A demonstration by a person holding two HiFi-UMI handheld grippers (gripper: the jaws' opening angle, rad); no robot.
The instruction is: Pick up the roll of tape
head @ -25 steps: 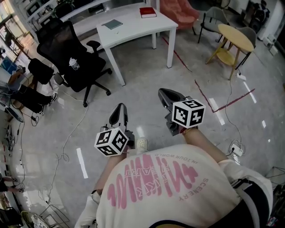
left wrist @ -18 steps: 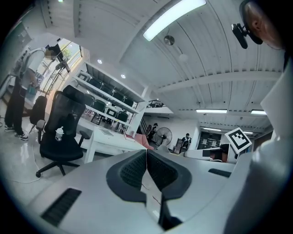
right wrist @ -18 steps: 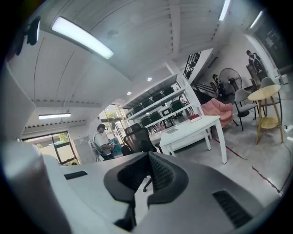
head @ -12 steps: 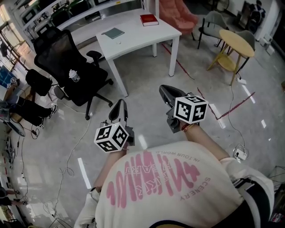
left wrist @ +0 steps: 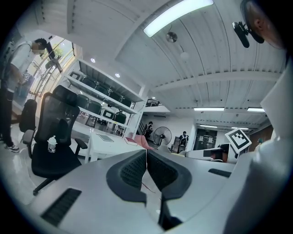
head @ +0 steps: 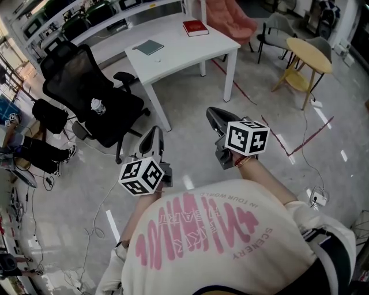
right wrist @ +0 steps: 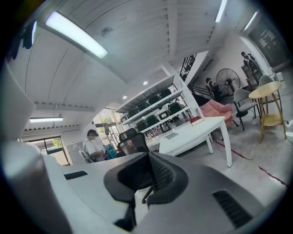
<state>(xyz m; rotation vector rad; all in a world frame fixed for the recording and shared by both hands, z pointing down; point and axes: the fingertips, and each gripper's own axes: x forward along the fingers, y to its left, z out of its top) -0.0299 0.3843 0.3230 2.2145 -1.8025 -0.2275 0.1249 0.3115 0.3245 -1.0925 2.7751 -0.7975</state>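
Zero rolls of tape show in any view; where it lies cannot be told. Left gripper [head: 154, 133]: jaws together, empty. Right gripper [head: 212, 112]: jaws together, empty. White rectangular bench [head: 190, 49]: bears red book [head: 195, 27] and grey-blue pad [head: 149, 47] only. Advice: locate the roll first, then part the jaws before reaching. Items on far white shelving [head: 69, 17] are too small to make out.

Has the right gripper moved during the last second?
Yes. The right gripper has come forward across the floor, nearer to the white table.
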